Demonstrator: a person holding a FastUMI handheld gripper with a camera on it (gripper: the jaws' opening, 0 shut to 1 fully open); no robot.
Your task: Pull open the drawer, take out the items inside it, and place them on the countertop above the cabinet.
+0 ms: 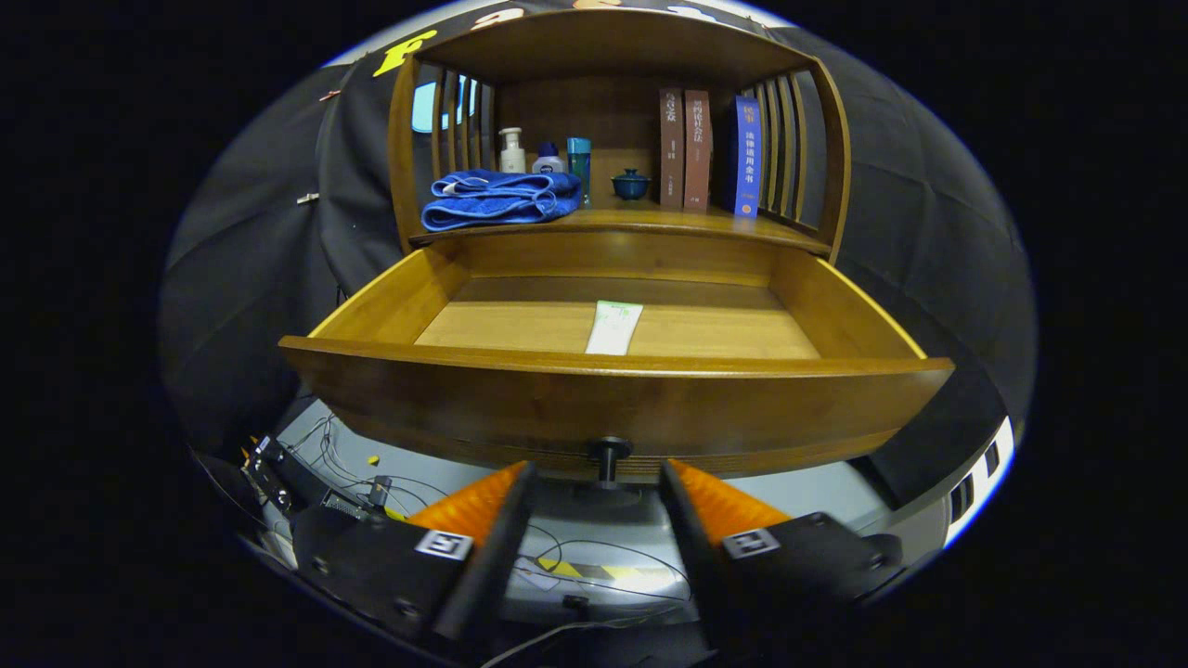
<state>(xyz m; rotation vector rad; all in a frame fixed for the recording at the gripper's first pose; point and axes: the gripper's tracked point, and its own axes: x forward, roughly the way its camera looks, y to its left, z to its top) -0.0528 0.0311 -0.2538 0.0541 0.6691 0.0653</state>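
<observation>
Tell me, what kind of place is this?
Probably a pretend home corner set up in a recording booth. A wooden cabinet has books, a folded blue towel and bottles on its countertop. Its drawer is pulled open, with the open tool around the knob.

Wooden cabinet (pixel 840 139) w/ slatted sides carries everything. Its countertop (pixel 650 221) holds, from the left: folded blue towel (pixel 501 198) at the front, 3 bottles (pixel 548 156) behind it by the back panel, small dark lidded pot (pixel 631 184) near the middle, then 3 upright books (pixel 705 148), 2 brown & 1 blue. Below, the drawer (pixel 613 408) stands pulled out; a flat white packet (pixel 614 327) lies lengthwise on its floor, approx. centre, apart from the walls.
</observation>
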